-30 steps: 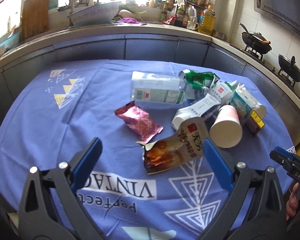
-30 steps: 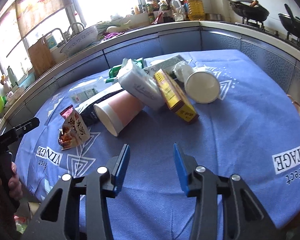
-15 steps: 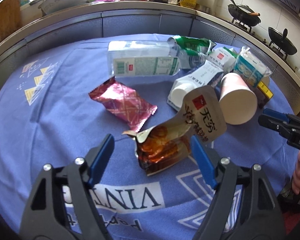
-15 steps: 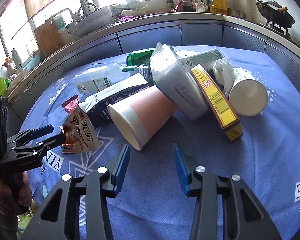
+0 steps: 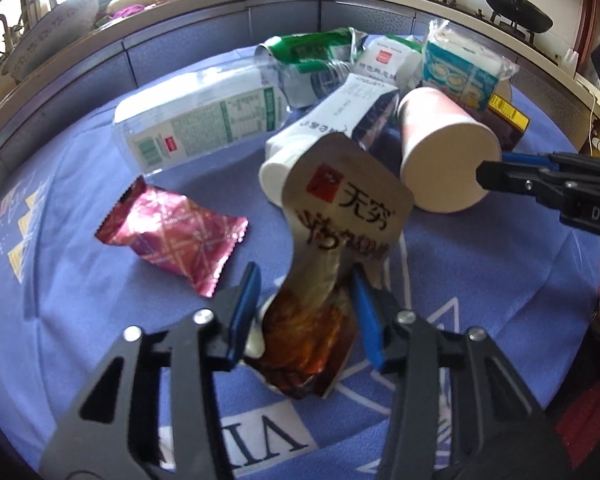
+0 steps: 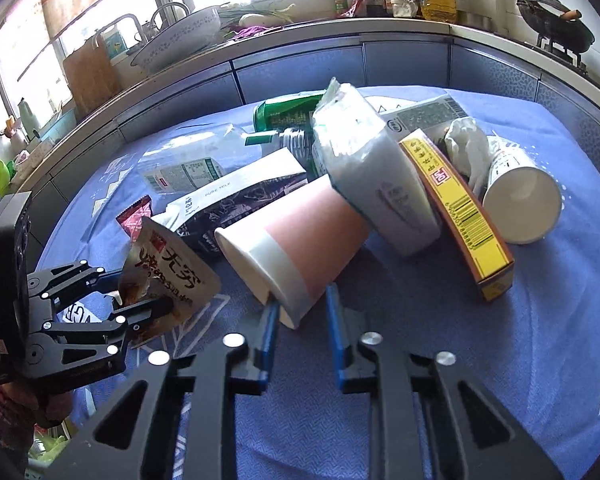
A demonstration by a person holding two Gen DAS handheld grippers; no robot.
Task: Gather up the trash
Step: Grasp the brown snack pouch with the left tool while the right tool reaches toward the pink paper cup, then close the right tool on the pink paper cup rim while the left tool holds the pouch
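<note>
A brown snack pouch (image 5: pixel 352 208) with a torn, crumpled lower end stands half upright on the blue tablecloth (image 5: pixel 80 320). My left gripper (image 5: pixel 306 300) straddles its lower end. The jaws are closing, with a thin gap still showing at the left pad. From the right wrist view the same gripper (image 6: pixel 140 292) flanks the pouch (image 6: pixel 172 268). A pink paper cup (image 6: pixel 312 240) lies on its side, mouth towards me. My right gripper (image 6: pixel 302 312) is closing over the cup's lower rim, one finger at the mouth and one outside. The left wrist view shows its tips (image 5: pixel 488 168) at the cup (image 5: pixel 440 140).
A red foil wrapper (image 5: pixel 172 236) lies left of the pouch. Behind it are a clear labelled bottle (image 5: pixel 204 128), a milk carton (image 5: pixel 340 120), a green packet (image 5: pixel 308 52) and a tissue pack (image 5: pixel 460 68). A yellow box (image 6: pixel 460 208) and a white cup (image 6: pixel 520 200) lie right. Kitchen counters ring the table.
My left gripper came down and forward over the pouch and its jaws narrowed around it. My right gripper moved up to the pink cup and its jaws narrowed over the rim.
</note>
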